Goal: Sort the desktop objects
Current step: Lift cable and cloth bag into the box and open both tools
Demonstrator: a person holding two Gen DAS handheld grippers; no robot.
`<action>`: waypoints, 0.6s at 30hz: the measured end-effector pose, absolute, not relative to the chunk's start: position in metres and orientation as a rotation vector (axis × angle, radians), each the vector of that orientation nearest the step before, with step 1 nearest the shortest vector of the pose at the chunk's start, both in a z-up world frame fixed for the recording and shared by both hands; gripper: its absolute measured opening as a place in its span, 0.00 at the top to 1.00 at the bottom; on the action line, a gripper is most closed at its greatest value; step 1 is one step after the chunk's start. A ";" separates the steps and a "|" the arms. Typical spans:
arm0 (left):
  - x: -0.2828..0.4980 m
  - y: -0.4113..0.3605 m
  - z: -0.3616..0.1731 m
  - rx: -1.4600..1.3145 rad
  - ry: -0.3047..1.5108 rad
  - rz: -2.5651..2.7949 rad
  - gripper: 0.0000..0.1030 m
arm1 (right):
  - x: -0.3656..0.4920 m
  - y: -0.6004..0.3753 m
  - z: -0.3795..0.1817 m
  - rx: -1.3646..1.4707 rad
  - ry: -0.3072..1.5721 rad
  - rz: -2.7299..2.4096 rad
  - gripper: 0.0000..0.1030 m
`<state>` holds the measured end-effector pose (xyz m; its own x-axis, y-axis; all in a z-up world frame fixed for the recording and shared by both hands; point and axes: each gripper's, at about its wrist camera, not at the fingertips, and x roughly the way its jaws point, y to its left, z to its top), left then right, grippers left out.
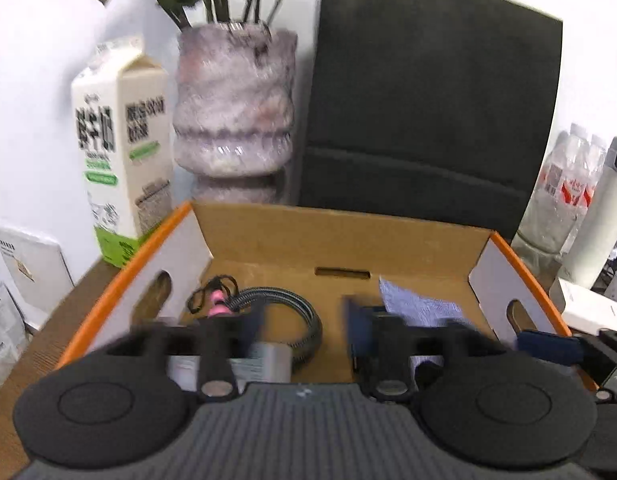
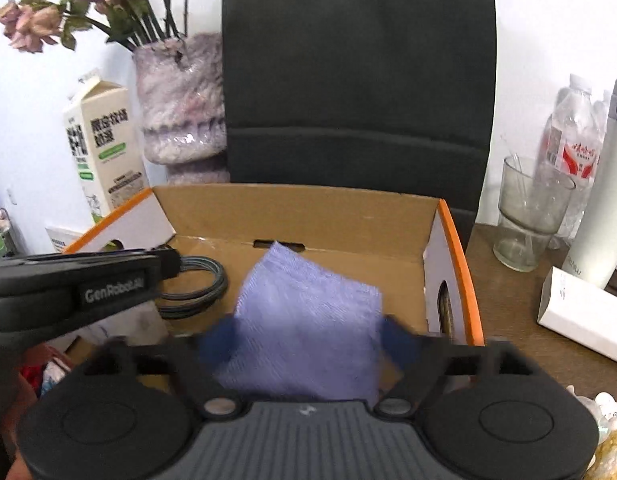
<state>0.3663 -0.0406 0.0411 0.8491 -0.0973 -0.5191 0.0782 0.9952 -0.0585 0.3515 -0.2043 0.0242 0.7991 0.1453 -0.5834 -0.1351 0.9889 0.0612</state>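
An open cardboard box (image 1: 340,240) with orange edges sits on the desk; it also shows in the right wrist view (image 2: 308,208). Inside lie a coiled grey cable (image 1: 304,320), a pink-and-black cord (image 1: 216,300), a grey-white adapter (image 1: 264,364) and a purple cloth (image 1: 420,308). My left gripper (image 1: 304,336) hangs open over the box, its fingers wide apart around the adapter and cable. My right gripper (image 2: 308,340) is open over the box with the purple cloth (image 2: 308,320) between its blue fingertips (image 2: 218,342); whether they touch the cloth I cannot tell.
Behind the box stand a milk carton (image 1: 120,152), a pinkish vase (image 1: 232,116) with dried flowers and a black chair back (image 1: 428,100). To the right are a glass (image 2: 524,220), water bottles (image 2: 572,148), a white flask (image 2: 604,200) and a white box (image 2: 584,316).
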 end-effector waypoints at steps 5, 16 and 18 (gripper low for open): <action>0.349 -0.029 0.063 -0.033 0.461 -0.066 0.00 | 0.343 -0.209 0.037 0.032 0.614 0.160 0.00; 0.283 0.039 0.105 -0.106 0.363 -0.089 0.00 | 0.276 -0.228 0.091 0.074 0.472 0.220 0.00; 0.270 0.052 0.105 -0.088 0.365 -0.075 0.00 | 0.259 -0.234 0.093 0.058 0.463 0.223 0.00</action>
